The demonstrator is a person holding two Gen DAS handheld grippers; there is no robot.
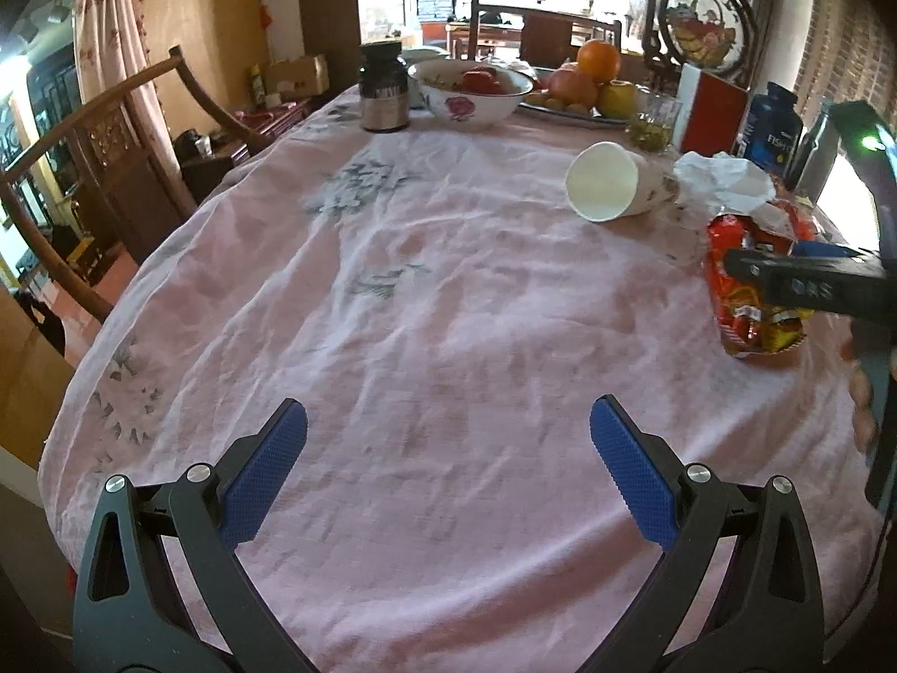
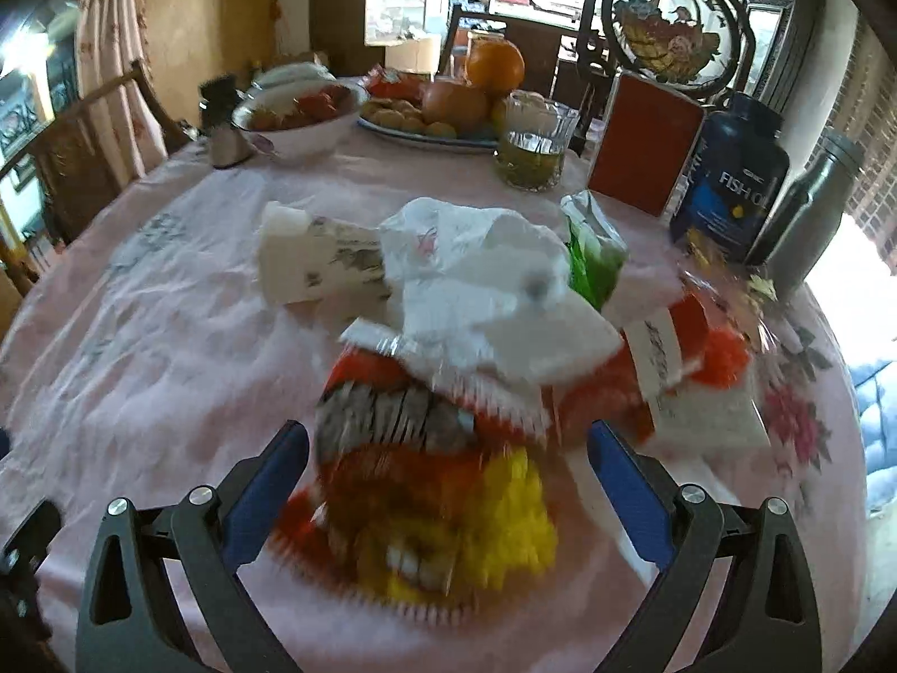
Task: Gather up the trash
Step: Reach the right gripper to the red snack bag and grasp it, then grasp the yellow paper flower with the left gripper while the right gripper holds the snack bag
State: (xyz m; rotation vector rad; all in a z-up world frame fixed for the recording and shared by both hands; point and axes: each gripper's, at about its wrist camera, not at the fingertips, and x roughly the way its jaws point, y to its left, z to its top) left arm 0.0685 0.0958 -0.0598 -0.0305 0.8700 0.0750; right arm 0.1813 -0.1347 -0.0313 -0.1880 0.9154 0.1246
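I see a pink cloth (image 1: 448,291) with grey flower prints on the table. The snack bag (image 2: 437,482) is red, orange and yellow. The paper cup (image 1: 608,182) is white with a grey pattern, and the crumpled tissue (image 2: 482,275) is white. Both my tools have blue pads (image 1: 263,476) on black arms. The bowl (image 1: 471,95) is white with a red flower.

Left gripper (image 1: 447,437) spread wide, blue pads (image 1: 263,471) apart, nothing between. Right gripper (image 2: 448,465) also spread wide, low and level, reaching in from the right.
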